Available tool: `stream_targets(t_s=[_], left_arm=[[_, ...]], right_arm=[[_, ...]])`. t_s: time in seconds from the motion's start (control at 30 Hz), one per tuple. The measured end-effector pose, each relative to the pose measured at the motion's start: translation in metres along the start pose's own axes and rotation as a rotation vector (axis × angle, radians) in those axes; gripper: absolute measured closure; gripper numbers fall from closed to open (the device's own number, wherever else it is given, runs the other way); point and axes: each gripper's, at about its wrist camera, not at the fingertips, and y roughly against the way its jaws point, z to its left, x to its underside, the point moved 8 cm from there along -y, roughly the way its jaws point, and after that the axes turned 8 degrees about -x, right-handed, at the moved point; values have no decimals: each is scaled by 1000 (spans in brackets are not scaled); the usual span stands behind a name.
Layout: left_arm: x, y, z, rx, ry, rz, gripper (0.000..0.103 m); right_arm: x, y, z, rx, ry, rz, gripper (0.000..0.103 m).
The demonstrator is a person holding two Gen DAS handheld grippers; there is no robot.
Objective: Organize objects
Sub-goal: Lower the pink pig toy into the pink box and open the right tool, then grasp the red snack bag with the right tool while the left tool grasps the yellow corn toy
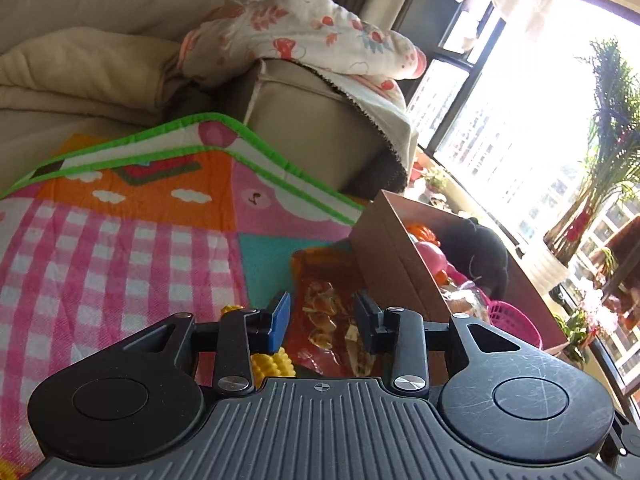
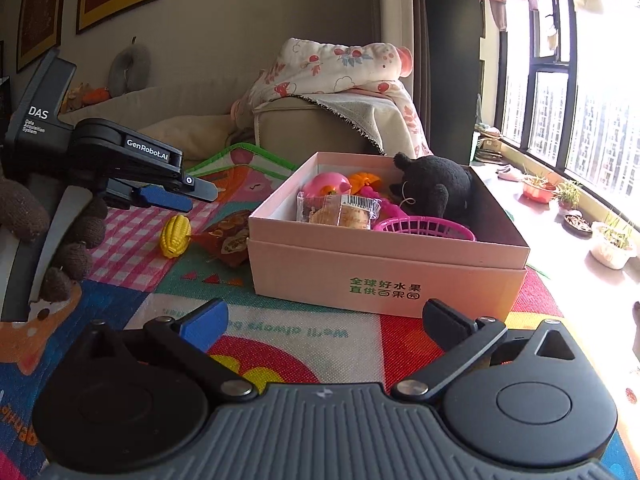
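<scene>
A pink cardboard box [image 2: 384,280] stands on the colourful play mat; its wall also shows in the left wrist view [image 1: 384,248]. It holds a black plush toy [image 2: 436,188], a pink basket [image 2: 424,228], a wrapped snack [image 2: 340,210] and pink and orange toys. A yellow toy corn [image 2: 175,236] and a red snack packet [image 2: 228,242] lie on the mat left of the box. My left gripper [image 1: 322,322] is open and empty, hovering above the packet [image 1: 324,320], with the corn [image 1: 274,364] just below it. My right gripper [image 2: 326,324] is open and empty in front of the box.
A beige sofa [image 2: 304,128] with a floral blanket [image 2: 340,68] stands behind the mat. A folded green-edged mat corner [image 1: 224,136] lies by the sofa. Potted plants [image 2: 612,240] line the window sill on the right. A brown knitted sleeve [image 2: 72,248] is at the left.
</scene>
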Motion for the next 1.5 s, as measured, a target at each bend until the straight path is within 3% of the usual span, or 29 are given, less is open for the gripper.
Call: stream_targets(t_s=[0.27,0.4,0.47,0.57,0.73,0.97,1.03,1.2,1.3,1.37,1.4,1.5], left_arm=[[-28,-61,10,-60,108,120,65],[-19,-68,-10,-75,-41,143,71],[-7,-62,-19,-75,-132,154,70],[11,-43,-22,-49,-182,165,68],[41,-1,-22,17,-120,184,68],[80,43,-28,124,-83,233,71],[80,56,-22,133,-63,206,71],[54,84,11,-5,-66,7,71],[41,90,27,-135,-172,-80,71],[37,88,35,-201,-230,-99,70],[36,87,38,-215,-248,-100,70],[37,83,42,-210,-263,-88,70]], right_arm=[[-1,1,-5,-1,-34,-12,0],[0,2,-8,-5,-49,-18,0],[-1,2,-10,-10,-65,-20,0],[-1,2,-14,-18,-91,-21,0],[-1,1,-16,-50,-105,-13,0],[8,-12,16,-156,-10,125,0],[11,-14,31,-213,-18,168,0],[7,-30,63,-233,51,196,0],[5,-49,71,-220,81,236,1],[5,-57,70,-188,75,270,23],[3,-55,70,-179,81,258,28],[7,-43,64,-185,68,246,30]])
